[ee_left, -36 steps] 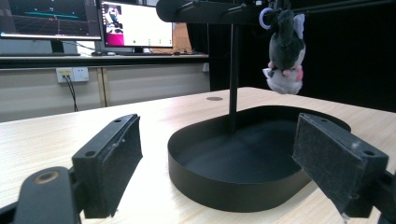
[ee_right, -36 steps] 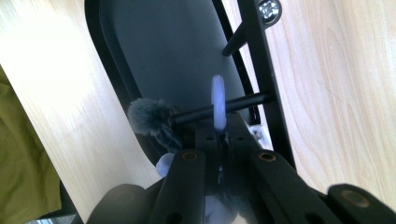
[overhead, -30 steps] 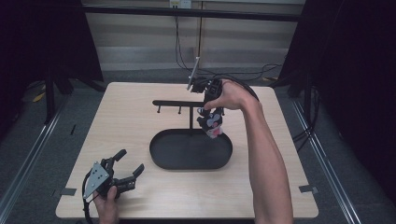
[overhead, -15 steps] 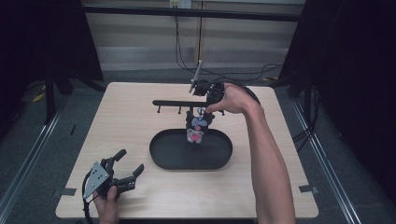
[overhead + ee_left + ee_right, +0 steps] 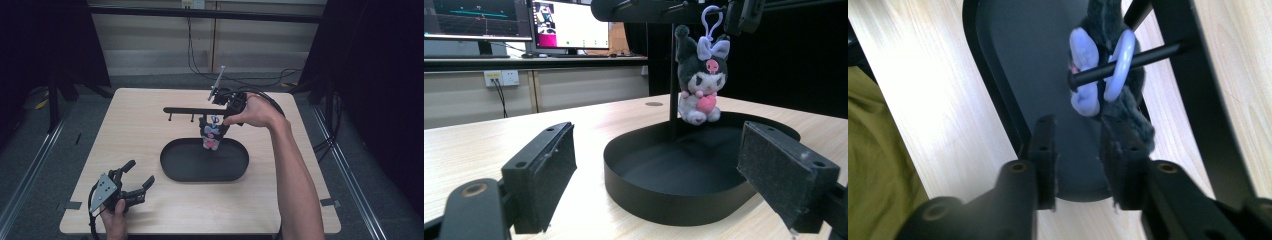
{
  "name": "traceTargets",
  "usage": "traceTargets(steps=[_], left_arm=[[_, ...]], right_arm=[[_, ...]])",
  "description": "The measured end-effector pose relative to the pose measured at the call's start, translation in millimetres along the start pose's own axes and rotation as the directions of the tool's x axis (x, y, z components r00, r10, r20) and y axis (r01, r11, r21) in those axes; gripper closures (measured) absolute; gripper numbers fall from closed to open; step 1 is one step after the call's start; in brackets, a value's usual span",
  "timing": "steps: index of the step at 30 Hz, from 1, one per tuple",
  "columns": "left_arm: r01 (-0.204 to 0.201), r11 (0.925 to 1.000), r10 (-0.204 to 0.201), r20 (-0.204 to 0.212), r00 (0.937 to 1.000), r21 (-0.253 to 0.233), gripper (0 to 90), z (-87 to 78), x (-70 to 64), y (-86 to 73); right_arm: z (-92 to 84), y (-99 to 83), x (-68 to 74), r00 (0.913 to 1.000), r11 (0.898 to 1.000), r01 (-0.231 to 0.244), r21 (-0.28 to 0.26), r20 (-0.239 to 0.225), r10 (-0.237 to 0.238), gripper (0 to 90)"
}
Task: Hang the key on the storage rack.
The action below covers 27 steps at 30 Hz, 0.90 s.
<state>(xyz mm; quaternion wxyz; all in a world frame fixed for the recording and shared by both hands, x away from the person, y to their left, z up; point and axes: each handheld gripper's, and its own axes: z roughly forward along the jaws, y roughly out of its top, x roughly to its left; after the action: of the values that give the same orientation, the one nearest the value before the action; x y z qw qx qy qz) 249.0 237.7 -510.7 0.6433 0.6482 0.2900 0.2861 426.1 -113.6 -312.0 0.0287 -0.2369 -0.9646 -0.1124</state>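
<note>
- Plush keychain (image 5: 700,82) hangs by its lilac ring (image 5: 1118,59) on stand peg (image 5: 1128,62); hanging prob. done.
- Right gripper (image 5: 1079,145) narrow gap, empty; just needs to back off.
- Left gripper (image 5: 134,187) wide, idle.

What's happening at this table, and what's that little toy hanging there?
A person is working with a handheld gripper in each hand. The right gripper is up at a black stand, where a small plush keychain hangs by its lilac ring on one of the stand's pegs, above the black oval tray. Its fingers sit slightly parted beside the plush, not clamping it. The left gripper rests open near the table's front-left corner.
</note>
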Motion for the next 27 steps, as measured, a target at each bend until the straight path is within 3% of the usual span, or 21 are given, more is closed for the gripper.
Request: traceTargets(steps=[7, 10, 13, 16, 19, 22, 26, 27], left_arm=[[0.005, 1.0000, -0.005, -0.001, 1.0000, 0.001, 15.3, 0.3, -0.2, 0.1], [0.010, 0.9999, -0.010, 0.002, 0.9999, 0.001, 15.3, 0.5, -0.5, 0.1], [0.005, 1.0000, -0.005, 0.000, 1.0000, 0.002, 15.3, 0.3, -0.2, 0.1], [0.005, 1.0000, -0.005, -0.001, 1.0000, 0.002, 15.3, 0.4, -0.2, 0.1], [0.008, 1.0000, -0.008, -0.001, 1.0000, 0.001, 15.3, 0.4, -0.4, 0.1], [0.003, 1.0000, -0.003, -0.001, 1.0000, 0.002, 15.3, 0.2, -0.1, 0.1], [0.002, 1.0000, -0.002, 0.003, 1.0000, 0.003, 15.3, 0.2, 0.0, 0.1], [0.002, 1.0000, -0.002, 0.003, 1.0000, 0.003, 15.3, 0.2, 0.0, 0.1]], right_arm=[[0.3, -9.0, 7.7, 0.9996, 0.999, -0.026, -0.041, 0.005, 0.026, 54.1], [-0.6, -13.6, 12.2, 0.9993, 0.995, -0.037, -0.091, -0.014, 0.036, 49.3], [-0.2, -18.4, 17.2, 0.9984, 0.985, -0.056, -0.161, -0.016, 0.054, 47.3], [2.8, -22.9, 23.1, 0.9976, 0.978, -0.068, -0.199, -0.024, 0.064, 39.3], [5.8, -28.6, 30.1, 0.9982, 0.974, -0.055, -0.219, -0.036, 0.049, 34.3], [8.2, -34.8, 32.9, 0.9974, 0.970, -0.071, -0.234, -0.030, 0.066, 26.5], [12.1, -46.5, 35.3, 0.9970, 0.945, -0.077, -0.317, -0.023, 0.074, 22.0], [12.1, -46.5, 35.3, 0.9970, 0.945, -0.077, -0.317, -0.023, 0.074, 22.0]])
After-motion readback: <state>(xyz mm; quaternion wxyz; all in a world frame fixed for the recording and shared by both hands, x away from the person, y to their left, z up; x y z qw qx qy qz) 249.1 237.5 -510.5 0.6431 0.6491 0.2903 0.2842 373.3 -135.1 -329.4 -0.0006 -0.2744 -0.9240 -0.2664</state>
